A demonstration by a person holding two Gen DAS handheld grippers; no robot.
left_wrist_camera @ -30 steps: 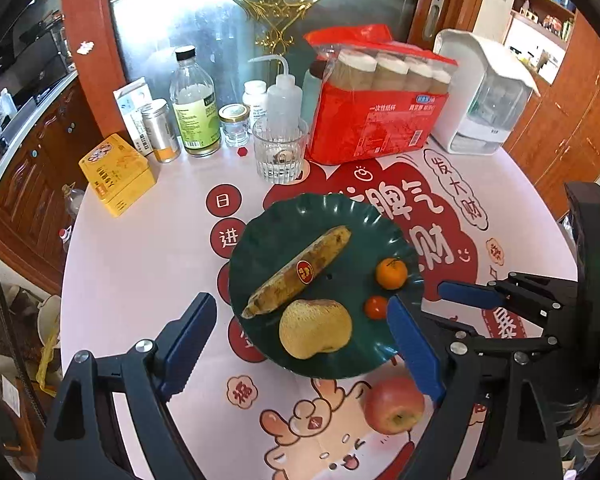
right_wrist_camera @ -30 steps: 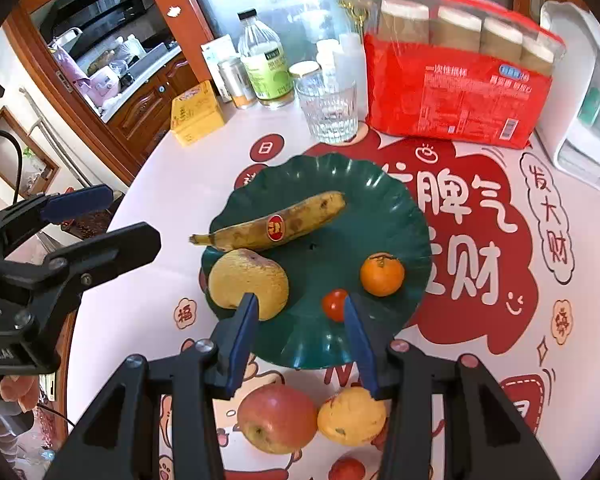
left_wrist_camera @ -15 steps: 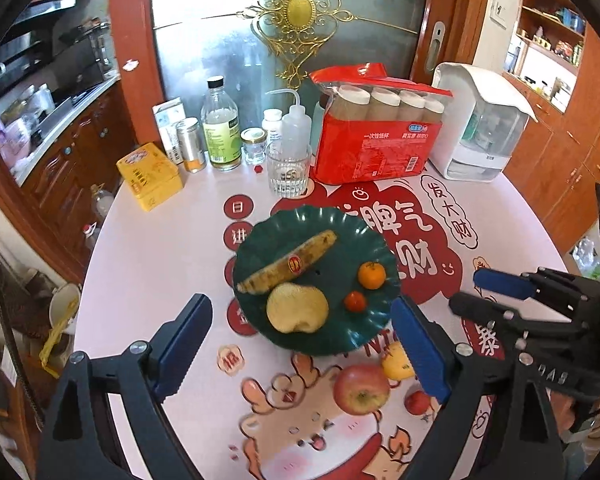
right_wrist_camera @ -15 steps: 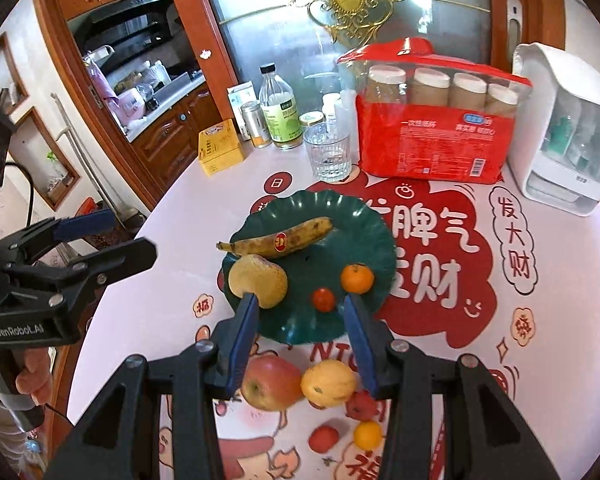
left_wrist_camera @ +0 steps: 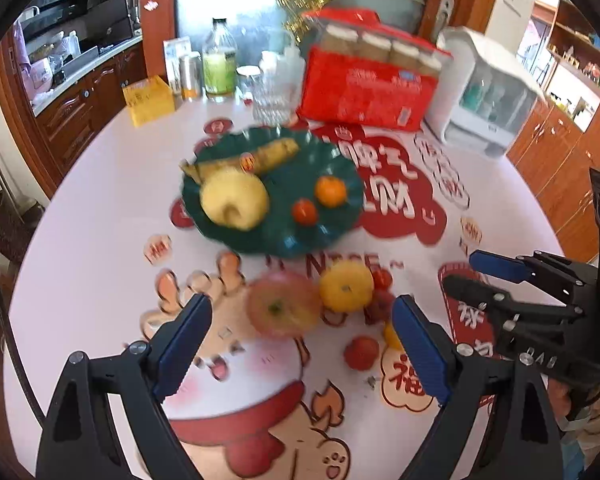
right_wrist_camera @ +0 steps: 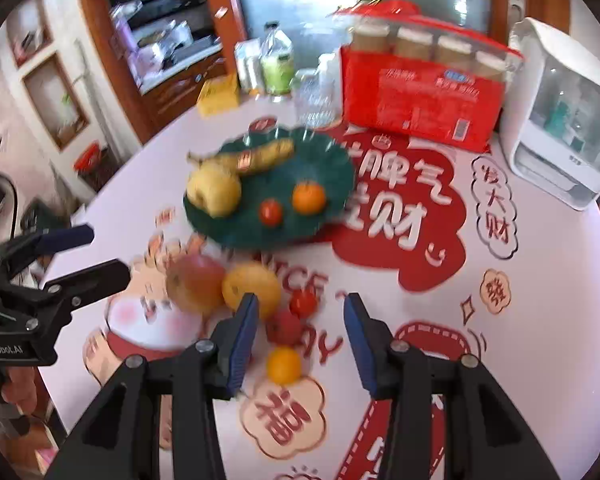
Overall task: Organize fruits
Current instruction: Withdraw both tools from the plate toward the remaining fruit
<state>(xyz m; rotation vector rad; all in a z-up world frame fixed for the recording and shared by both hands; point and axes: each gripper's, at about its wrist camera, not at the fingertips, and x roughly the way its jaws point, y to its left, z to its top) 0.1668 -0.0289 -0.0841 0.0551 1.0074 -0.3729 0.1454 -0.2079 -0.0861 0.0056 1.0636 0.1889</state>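
Left gripper [left_wrist_camera: 302, 340]: jaws wide apart, empty, touching nothing. Apple [left_wrist_camera: 282, 304] lies between its fingertips, lemon [left_wrist_camera: 346, 286] just beyond toward the right finger. Right gripper [right_wrist_camera: 300, 328]: jaws spread, empty. Small red tomato [right_wrist_camera: 284, 326] and small orange [right_wrist_camera: 284, 364] lie between its fingers. Ahead of both, green plate [left_wrist_camera: 320, 236] carries banana [left_wrist_camera: 256, 158], long axis slanting from near-left stem to far-right tip, with pear [left_wrist_camera: 234, 198], mandarin [left_wrist_camera: 330, 191] and tomato [left_wrist_camera: 304, 211] on its nearer half. Frames blurred.
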